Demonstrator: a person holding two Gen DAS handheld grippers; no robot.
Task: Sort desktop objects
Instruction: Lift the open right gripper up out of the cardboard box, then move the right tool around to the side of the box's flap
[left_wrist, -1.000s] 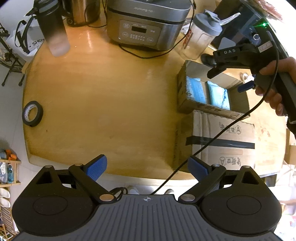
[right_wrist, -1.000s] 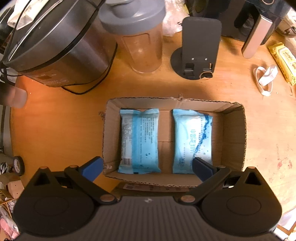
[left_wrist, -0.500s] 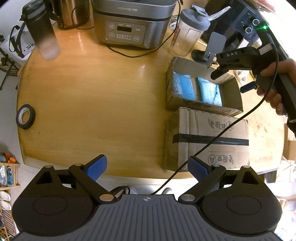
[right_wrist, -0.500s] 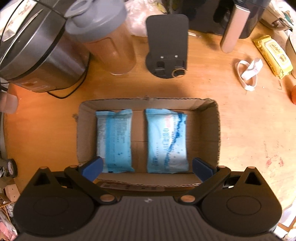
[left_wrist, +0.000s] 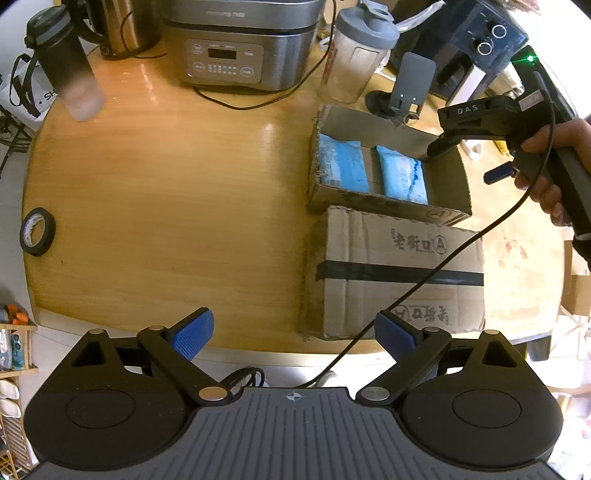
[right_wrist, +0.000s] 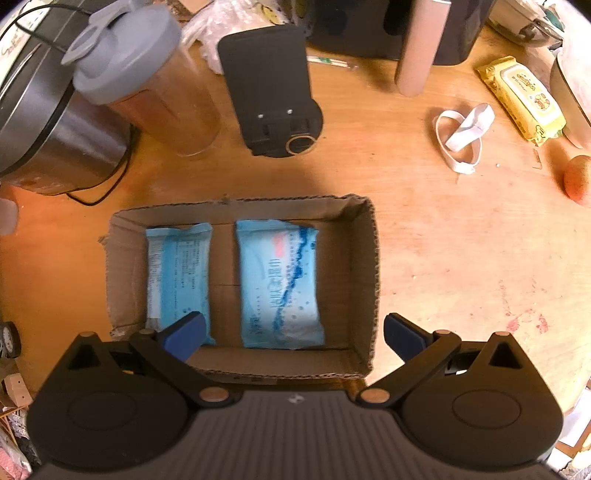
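Note:
An open cardboard box lies on the wooden table and holds two blue wipe packs side by side. My right gripper hovers open over the box's near right part, with nothing between its fingers. In the left wrist view the same box sits behind a taped closed carton. My left gripper stands open and empty off the table's front edge. A hand holds the right gripper above the box's far right corner. A yellow wipe pack lies at the far right.
A rice cooker, a shaker bottle, a dark phone stand, a white strap and an orange fruit crowd the back. A tape roll and a dark bottle are at the left. Bare wood spans the table's middle.
My right gripper has drifted right and back, so the box now sits lower left in its view. My left gripper has pulled back, showing more of the table. Both stay open.

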